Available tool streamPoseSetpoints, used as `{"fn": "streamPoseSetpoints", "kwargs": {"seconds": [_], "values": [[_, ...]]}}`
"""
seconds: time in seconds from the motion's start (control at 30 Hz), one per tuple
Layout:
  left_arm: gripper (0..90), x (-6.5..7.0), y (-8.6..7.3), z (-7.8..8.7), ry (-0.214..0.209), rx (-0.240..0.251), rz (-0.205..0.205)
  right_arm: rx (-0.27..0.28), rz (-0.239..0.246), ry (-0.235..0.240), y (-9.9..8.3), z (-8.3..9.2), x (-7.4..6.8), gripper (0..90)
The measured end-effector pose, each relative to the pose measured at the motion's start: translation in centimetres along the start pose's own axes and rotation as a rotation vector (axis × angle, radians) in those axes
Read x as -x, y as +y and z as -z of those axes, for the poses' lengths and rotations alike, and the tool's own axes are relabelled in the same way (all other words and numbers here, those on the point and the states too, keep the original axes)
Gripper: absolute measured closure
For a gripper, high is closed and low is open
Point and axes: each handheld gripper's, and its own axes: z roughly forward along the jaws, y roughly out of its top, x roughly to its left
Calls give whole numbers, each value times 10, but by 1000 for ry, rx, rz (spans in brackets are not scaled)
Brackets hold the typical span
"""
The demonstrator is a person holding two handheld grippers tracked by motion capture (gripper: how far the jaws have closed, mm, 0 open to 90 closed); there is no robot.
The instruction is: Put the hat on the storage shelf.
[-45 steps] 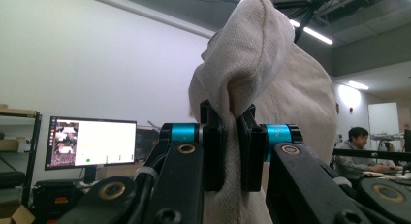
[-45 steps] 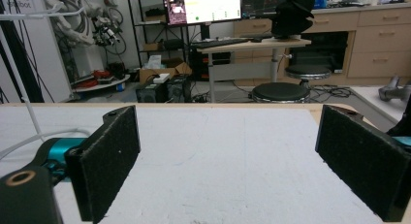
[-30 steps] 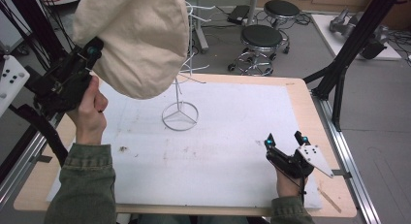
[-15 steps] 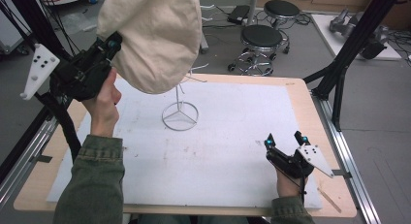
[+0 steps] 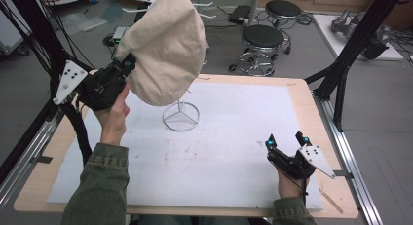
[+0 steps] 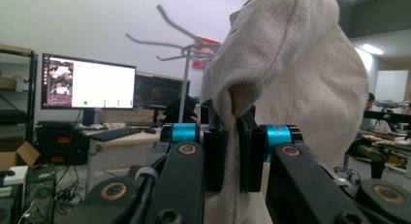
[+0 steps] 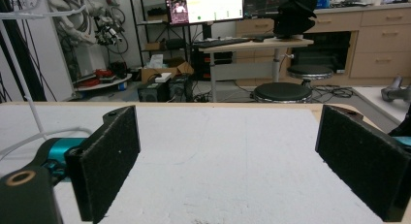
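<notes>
A beige cloth hat (image 5: 165,45) hangs over the top of a white wire hook stand, whose ring base (image 5: 180,117) rests on the white mat. My left gripper (image 5: 127,64) is at the hat's left edge, shut on a fold of its fabric. In the left gripper view the jaws (image 6: 231,151) pinch the cloth (image 6: 300,73), with the stand's hooks (image 6: 186,47) behind. My right gripper (image 5: 285,140) rests on the mat at the near right, open with nothing between its pads (image 7: 228,161). The hat hides most of the stand's stem.
The white mat (image 5: 234,137) covers a wooden table. Black frame struts (image 5: 341,74) rise at the right rear corner and along the left side. Stools (image 5: 263,37) stand on the floor beyond the far edge. A thin white rod (image 7: 19,78) shows at the left of the right gripper view.
My left hand has carried the hat to the right and lower, closer over the stand. The right gripper has stayed where it was.
</notes>
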Motion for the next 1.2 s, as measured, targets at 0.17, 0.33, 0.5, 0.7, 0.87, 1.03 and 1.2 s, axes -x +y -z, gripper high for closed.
{"fn": "streamPoseSetpoints", "kwargs": {"seconds": [0.17, 0.33, 0.5, 0.7, 0.87, 1.03, 1.2], "values": [[832, -3, -3, 3, 6, 1, 3, -1, -1, -1, 0, 0, 0, 79], [832, -5, -8, 6, 13, 1, 12, 0, 4, 0, 0, 0, 0, 79], [831, -7, -10, 7, 16, 3, 22, -1, 5, 0, 0, 0, 0, 79], [827, -9, -10, 7, 1, 9, 30, -2, 7, 0, 0, -1, 0, 79], [804, -10, -10, 8, 1, 27, 37, -2, 8, -2, 0, -1, 0, 79], [622, -15, -9, 8, 5, 56, 84, -2, 7, -1, 0, -1, 0, 79], [432, -15, -7, 11, 14, 85, 60, -4, 5, -2, 0, -1, 0, 79]]}}
